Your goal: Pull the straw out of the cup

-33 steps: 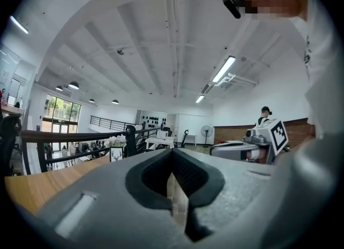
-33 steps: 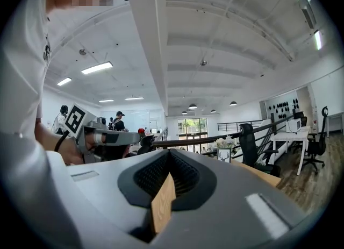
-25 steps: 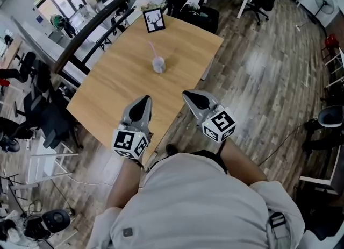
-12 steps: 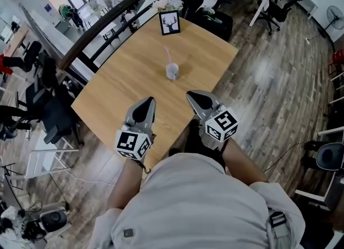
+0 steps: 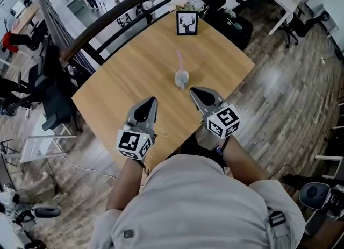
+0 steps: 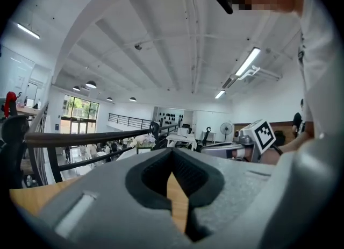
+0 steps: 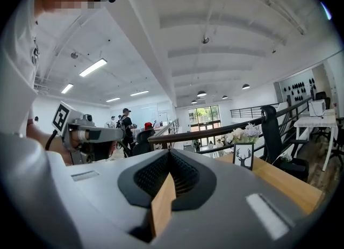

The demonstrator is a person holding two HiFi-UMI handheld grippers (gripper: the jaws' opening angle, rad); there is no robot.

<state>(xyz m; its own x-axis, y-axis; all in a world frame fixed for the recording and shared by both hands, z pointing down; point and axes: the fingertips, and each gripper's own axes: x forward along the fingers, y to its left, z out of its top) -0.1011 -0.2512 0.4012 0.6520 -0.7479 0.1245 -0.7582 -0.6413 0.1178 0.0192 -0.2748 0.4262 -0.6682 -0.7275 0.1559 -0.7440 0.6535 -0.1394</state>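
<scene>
we're looking down on a wooden table (image 5: 134, 65), and the cup (image 5: 181, 79) is standing near its middle, with the pink straw (image 5: 179, 59) sitting in it and leaning toward 12 o'clock. the straw is in the cup and nothing is touching it.

the left gripper (image 5: 151, 102) is hovering over the near part of the table, at about 7 o'clock from the cup and clearly apart from it. its own view is showing the jaws clenched, tips meeting, with only bare wood showing through the hollow behind them, so it's gripping nothing.

the right gripper (image 5: 194, 90) is hovering just beside the cup, at about 5 o'clock from it, with its tip close to the cup but not touching as far as we can tell. its own view is showing the same thing: jaws pressed together, nothing between them, just table wood behind.

at the 12 o'clock end of the table a framed deer picture (image 5: 186, 23) is standing upright, and white flowers (image 5: 194, 0) are showing just beyond it. a dark railing (image 5: 107, 25) is running along the table's 10 o'clock side. we're seeing the person's light shirt (image 5: 188, 205) filling the 6 o'clock edge, and both forearms are reaching forward to the grippers.
</scene>
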